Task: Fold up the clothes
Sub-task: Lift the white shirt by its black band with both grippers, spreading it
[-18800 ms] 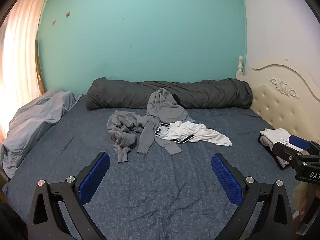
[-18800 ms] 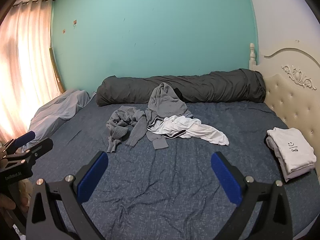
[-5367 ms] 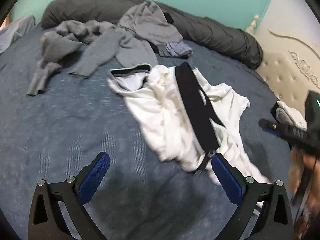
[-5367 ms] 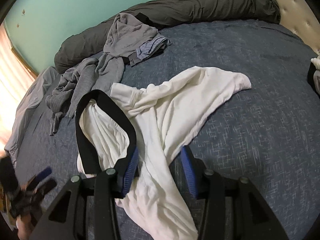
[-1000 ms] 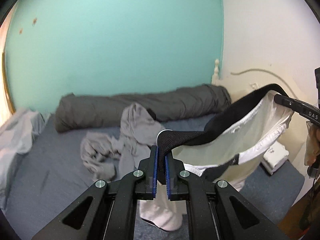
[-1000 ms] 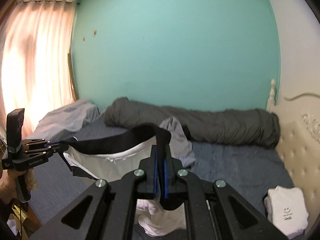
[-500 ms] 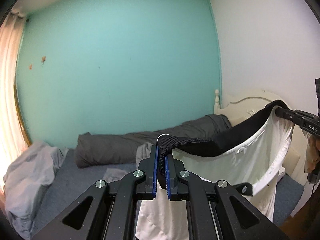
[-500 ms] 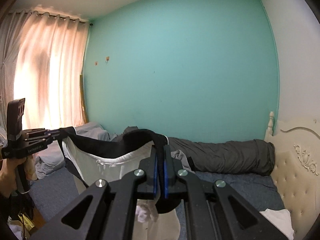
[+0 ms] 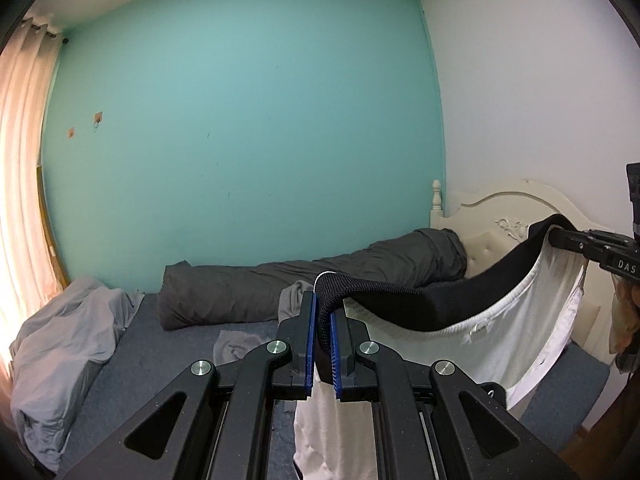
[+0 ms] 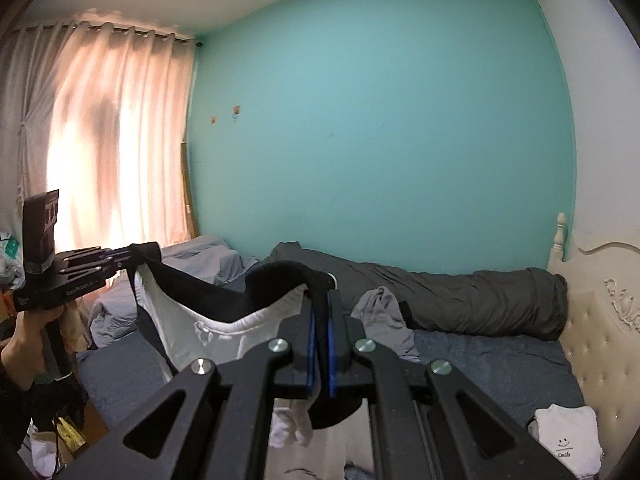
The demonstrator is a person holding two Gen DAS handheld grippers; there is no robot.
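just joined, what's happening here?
A person holds a gripper in each hand; the left gripper and right gripper are each shut on the black waistband of the white shorts, held spread in the air above the bed. A folded white T-shirt lies by the headboard; grey clothes lie unfolded.

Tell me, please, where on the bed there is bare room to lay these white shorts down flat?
Bare sheet lies between the grey hoodie and the tufted headboard, short of the folded white shirt. Around the hoodie it is crowded.
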